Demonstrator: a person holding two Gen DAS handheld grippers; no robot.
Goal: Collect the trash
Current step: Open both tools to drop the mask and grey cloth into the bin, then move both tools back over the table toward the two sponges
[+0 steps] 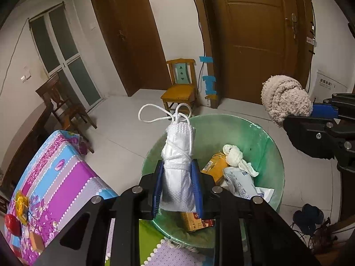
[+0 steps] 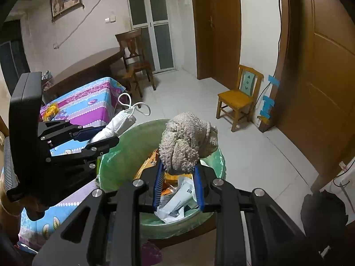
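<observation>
Left gripper (image 1: 177, 184) clamping white bundle (image 1: 177, 173), right gripper (image 2: 178, 184) clamping beige cloth (image 2: 188, 141), over bin (image 1: 266, 137)

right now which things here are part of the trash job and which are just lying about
Part of the job:
- white rolled face mask with ear loops, gripped by the left gripper
- beige fluffy cloth wad, gripped by the right gripper
- green-lined round trash bin

Just lying about:
- small yellow wooden chair
- dark wooden chair
- pink-and-blue patterned tablecloth
</observation>
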